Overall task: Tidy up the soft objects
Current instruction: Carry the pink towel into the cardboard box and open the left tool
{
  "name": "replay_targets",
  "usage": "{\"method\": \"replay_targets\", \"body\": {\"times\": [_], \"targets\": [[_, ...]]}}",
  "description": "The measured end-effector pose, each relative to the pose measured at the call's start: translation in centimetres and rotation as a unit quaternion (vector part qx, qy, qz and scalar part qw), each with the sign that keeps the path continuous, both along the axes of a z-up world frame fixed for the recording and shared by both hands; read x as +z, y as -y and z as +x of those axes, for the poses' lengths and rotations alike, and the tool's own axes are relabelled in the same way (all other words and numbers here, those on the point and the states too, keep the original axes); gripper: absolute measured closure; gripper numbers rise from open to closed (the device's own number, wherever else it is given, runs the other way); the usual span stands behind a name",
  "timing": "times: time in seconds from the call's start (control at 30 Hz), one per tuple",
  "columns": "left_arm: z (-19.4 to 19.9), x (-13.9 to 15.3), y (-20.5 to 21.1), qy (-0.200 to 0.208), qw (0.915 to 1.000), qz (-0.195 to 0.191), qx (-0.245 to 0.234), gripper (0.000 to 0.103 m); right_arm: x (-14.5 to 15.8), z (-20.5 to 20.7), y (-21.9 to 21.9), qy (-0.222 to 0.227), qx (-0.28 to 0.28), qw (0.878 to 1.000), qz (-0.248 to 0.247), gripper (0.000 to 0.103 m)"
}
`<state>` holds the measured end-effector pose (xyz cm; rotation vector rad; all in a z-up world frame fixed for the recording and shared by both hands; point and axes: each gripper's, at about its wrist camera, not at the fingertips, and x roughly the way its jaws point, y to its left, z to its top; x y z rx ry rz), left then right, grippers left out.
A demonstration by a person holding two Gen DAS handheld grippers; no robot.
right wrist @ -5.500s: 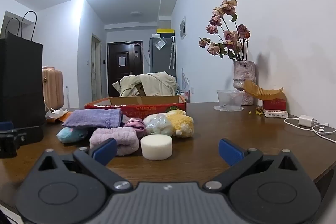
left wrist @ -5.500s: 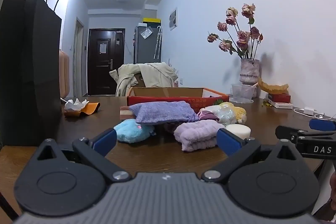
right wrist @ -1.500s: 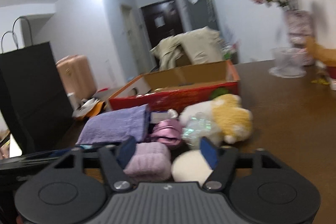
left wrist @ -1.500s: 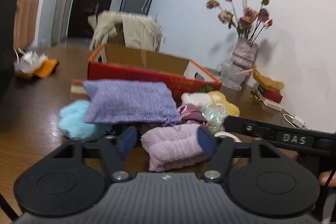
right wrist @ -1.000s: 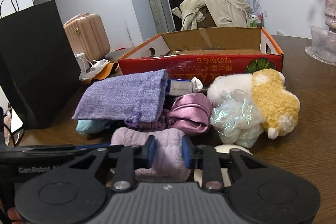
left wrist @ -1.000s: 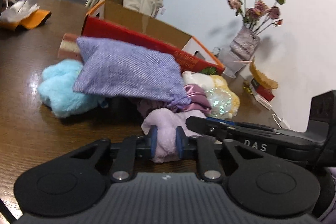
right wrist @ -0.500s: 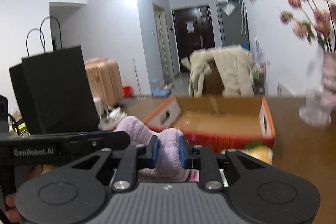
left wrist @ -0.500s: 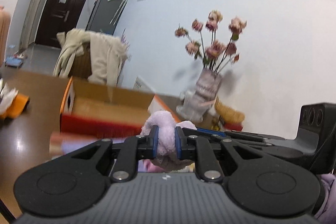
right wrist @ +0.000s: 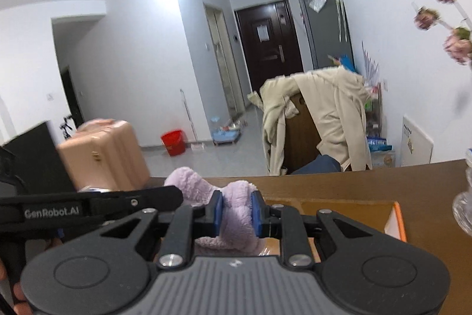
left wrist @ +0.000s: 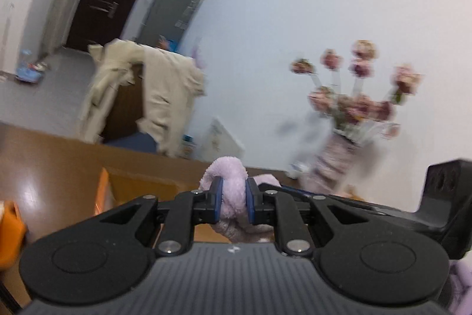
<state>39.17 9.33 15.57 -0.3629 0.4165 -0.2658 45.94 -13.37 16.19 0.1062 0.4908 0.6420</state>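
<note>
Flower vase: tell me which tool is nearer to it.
Right. The right tool grips the lilac towel on the side towards the flower vase; the left tool grips its other end, farther away.

1. The left gripper [left wrist: 232, 202] is clamped on one end of the lilac towel [left wrist: 227, 176], above the cardboard box [left wrist: 141, 185].
2. The right gripper [right wrist: 236, 214] pinches the towel's other end, just beside the left.
</note>
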Motion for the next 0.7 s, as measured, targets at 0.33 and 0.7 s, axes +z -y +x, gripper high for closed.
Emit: {"method": "replay_targets", "body": {"times": [0.33, 0.7], "targets": [[13.0, -8.5, -4.9, -0.137, 0.9865, 0.022, 0.087, 0.084, -10.9, 14.8, -9.7, -0.145, -0.030, 0.988, -0.039, 0.084], [8.0, -6.8, -4.7, -0.105, 0.9890, 0.044, 0.094, 0.069, -11.6, 13.6, -9.2, -0.157, -0.052, 0.984, -0.061, 0.060]]}}
